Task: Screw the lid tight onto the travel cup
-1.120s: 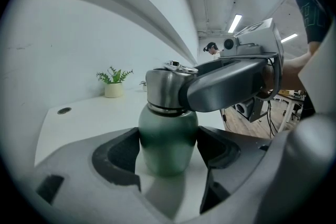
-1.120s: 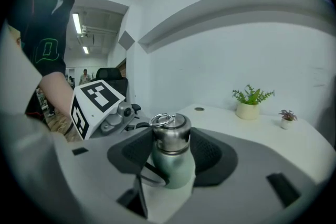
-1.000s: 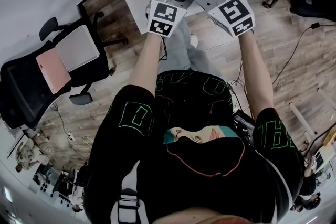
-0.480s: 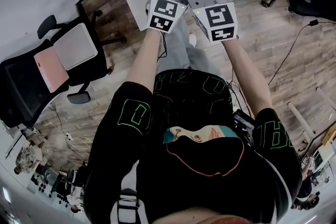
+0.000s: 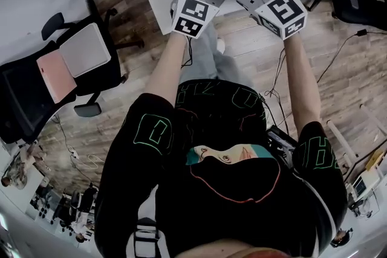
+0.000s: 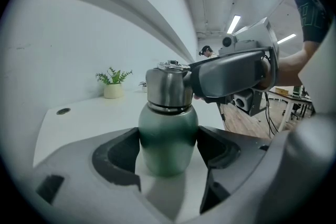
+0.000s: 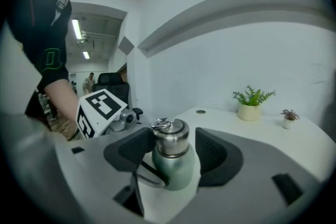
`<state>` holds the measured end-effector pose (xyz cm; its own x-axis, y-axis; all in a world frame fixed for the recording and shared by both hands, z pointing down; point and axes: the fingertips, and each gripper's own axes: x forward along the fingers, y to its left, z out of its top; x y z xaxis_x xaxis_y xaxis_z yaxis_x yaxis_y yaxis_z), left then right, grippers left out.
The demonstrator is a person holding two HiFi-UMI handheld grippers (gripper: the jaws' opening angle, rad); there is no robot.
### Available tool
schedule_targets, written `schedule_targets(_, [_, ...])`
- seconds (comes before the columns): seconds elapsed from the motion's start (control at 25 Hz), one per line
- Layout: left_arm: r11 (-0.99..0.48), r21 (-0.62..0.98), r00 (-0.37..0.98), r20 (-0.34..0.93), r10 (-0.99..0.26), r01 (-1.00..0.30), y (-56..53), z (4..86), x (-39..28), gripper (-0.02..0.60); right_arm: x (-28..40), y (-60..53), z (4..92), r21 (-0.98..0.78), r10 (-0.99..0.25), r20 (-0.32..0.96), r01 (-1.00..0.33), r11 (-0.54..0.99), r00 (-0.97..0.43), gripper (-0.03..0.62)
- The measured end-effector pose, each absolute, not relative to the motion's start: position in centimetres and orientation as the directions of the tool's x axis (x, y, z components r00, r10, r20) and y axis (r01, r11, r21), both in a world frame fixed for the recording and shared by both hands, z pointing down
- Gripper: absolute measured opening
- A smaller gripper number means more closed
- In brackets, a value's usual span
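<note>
Left gripper fingers clamp green travel cup; steel lid on top.

No brand, label or number is showing on the travel cup or its lid. Green outline lettering is running over the person's black shirt. A glyph like a 0 or D is sitting on the left sleeve, and the chest letters are blurring past reading. The left cube and right cube are carrying black-and-white square codes, not words.
</note>
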<state>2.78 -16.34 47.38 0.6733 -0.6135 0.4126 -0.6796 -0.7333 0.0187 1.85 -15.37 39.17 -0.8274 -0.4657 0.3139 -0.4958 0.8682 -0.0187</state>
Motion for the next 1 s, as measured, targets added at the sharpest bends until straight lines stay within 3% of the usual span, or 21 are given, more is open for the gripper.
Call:
schedule_targets(0.2, [-0.745, 0.024, 0.685, 0.413, -0.600, -0.667, -16.2, 47.6, 2.8, 0.351, 1.1, -15.3, 40.5, 0.010, -0.320, 0.390, -0.343, 0.939, -0.864, 0.281])
schedule_targets(0.48, [-0.743, 0.037, 0.686, 0.418, -0.595, -0.668, -16.1, 47.8, 2.8, 0.351, 0.5, -15.4, 40.4, -0.075, -0.209, 0.332, -0.247, 0.966, -0.920, 0.245])
schedule_targets(0.68, [-0.740, 0.039, 0.682, 0.422, -0.597, -0.672, -16.0, 48.2, 2.5, 0.351, 0.4, -15.4, 40.5, -0.056, -0.299, 0.325, -0.334, 0.941, -0.897, 0.242])
schedule_targets(1.0, [-0.746, 0.012, 0.682, 0.416, -0.602, -0.666, -16.3, 47.7, 2.8, 0.351, 0.9, -15.9, 40.6, -0.081, -0.592, 0.300, -0.638, 0.766, -0.748, 0.242])
